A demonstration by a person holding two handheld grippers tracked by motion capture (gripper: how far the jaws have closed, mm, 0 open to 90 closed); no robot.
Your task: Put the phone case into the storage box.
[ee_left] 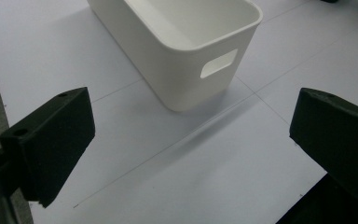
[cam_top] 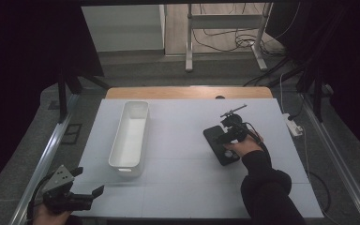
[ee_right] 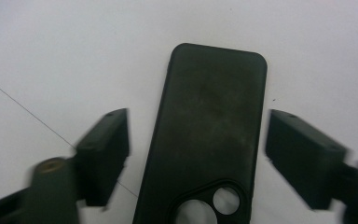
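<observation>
Left gripper [cam_top: 86, 185] at the table's [cam_top: 183, 187] near left corner, jaws wide apart with nothing between them. White bin [cam_top: 130, 136] beyond it. Right gripper [ee_right: 196, 156] farther right, jaws apart on either side of the black phone case [ee_right: 212, 126], not touching; case flat on table.

A bin [cam_top: 130, 138] stands on the left half of the table [cam_top: 183, 187], its length running from the near edge toward the far edge. A phone case [cam_top: 218, 140] lies flat on the right half, well apart from the bin. The right gripper [cam_top: 228, 132] sits over the case, one jaw on either side. The left gripper [cam_top: 88, 182] hovers at the near left corner, just before the bin's near end.
</observation>
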